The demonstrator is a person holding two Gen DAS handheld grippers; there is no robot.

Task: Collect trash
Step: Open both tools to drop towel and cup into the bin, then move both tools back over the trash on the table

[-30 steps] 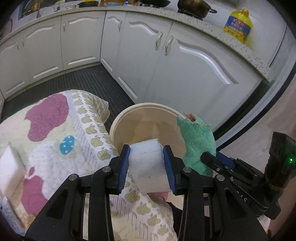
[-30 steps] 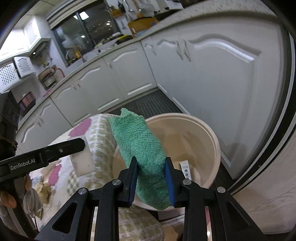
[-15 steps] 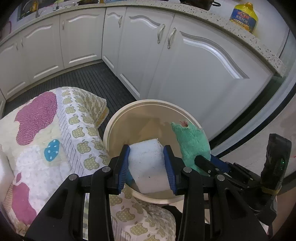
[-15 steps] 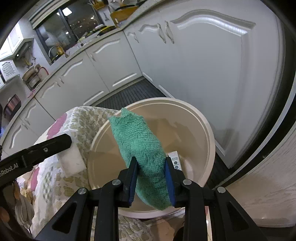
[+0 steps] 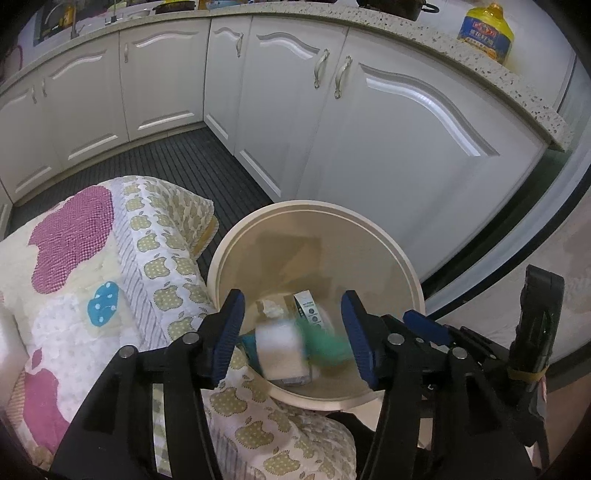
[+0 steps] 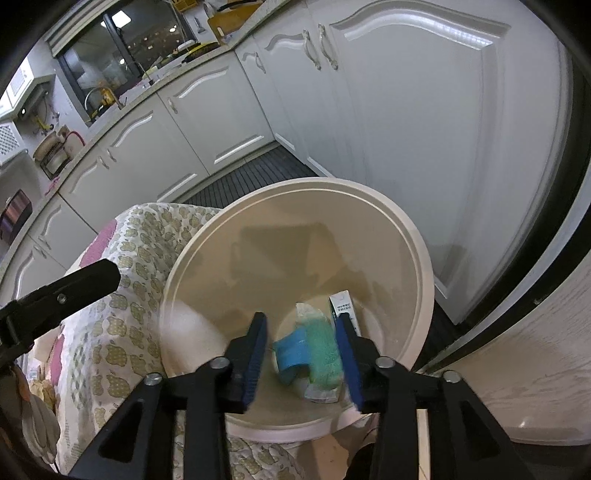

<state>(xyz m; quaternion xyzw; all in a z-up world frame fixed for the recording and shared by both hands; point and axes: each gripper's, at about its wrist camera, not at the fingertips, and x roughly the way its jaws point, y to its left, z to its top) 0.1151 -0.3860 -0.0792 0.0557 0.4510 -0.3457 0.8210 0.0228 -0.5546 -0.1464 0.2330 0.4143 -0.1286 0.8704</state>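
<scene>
A round cream trash bin [image 5: 402,266] [image 6: 413,236] stands beside the cloth-covered table. My left gripper [image 5: 291,339] is open above the bin's near rim. A white sponge block [image 5: 280,350] is blurred inside the bin below it. My right gripper [image 6: 301,354] is open over the bin too. A green cloth [image 6: 323,350] [image 5: 325,341] lies blurred in the bin, beside a blue item [image 6: 291,352] and a small white carton [image 6: 341,304] [image 5: 310,308].
A table with an apple-print and pink-patch cloth [image 5: 85,280] [image 6: 129,280] lies left of the bin. White kitchen cabinets [image 5: 388,140] [image 6: 424,129] stand behind it. A yellow oil bottle [image 5: 485,31] sits on the counter. Dark ribbed floor mat [image 5: 177,162] runs along the cabinets.
Both grippers have opened. The white sponge block has dropped from the left one and the green cloth from the right one, both into the bin.
</scene>
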